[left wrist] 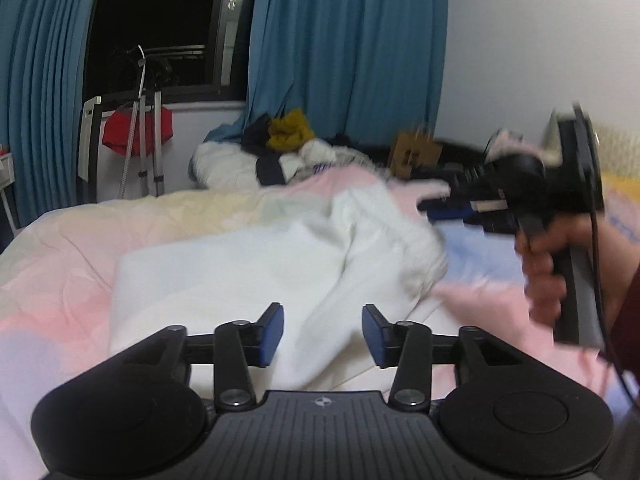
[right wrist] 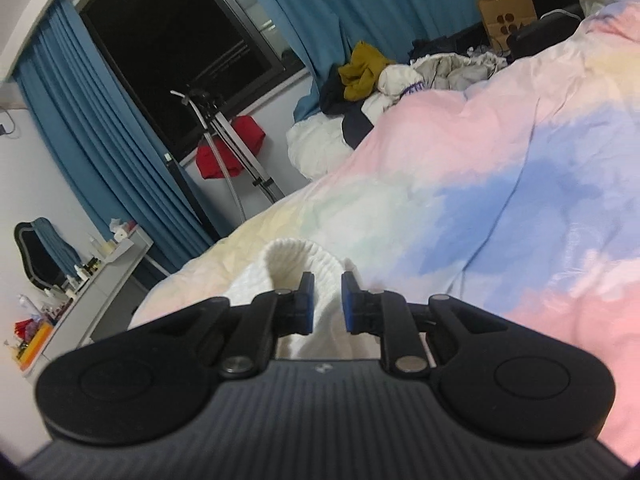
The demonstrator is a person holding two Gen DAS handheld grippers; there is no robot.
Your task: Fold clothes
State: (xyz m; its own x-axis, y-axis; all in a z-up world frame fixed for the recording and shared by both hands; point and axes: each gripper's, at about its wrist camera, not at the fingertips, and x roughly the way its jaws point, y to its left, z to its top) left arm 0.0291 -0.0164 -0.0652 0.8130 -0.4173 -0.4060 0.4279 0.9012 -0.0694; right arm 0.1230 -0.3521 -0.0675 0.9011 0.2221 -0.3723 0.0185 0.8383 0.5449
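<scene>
1. While the white garment [left wrist: 280, 264] lies half-flattened on the pastel bed cover [left wrist: 60, 264], the fold is best continued by taking one edge, carrying it low across, and smoothing the bunched ridge on its right.
2. Left tool [left wrist: 322, 334]: pads apart, nothing clamped; the garment lies just beyond and beneath them.
3. Right tool [right wrist: 327, 303]: pads close together with a narrow gap, white ribbed cloth [right wrist: 296, 256] showing between and past them; whether they pinch it I cannot tell.
</scene>
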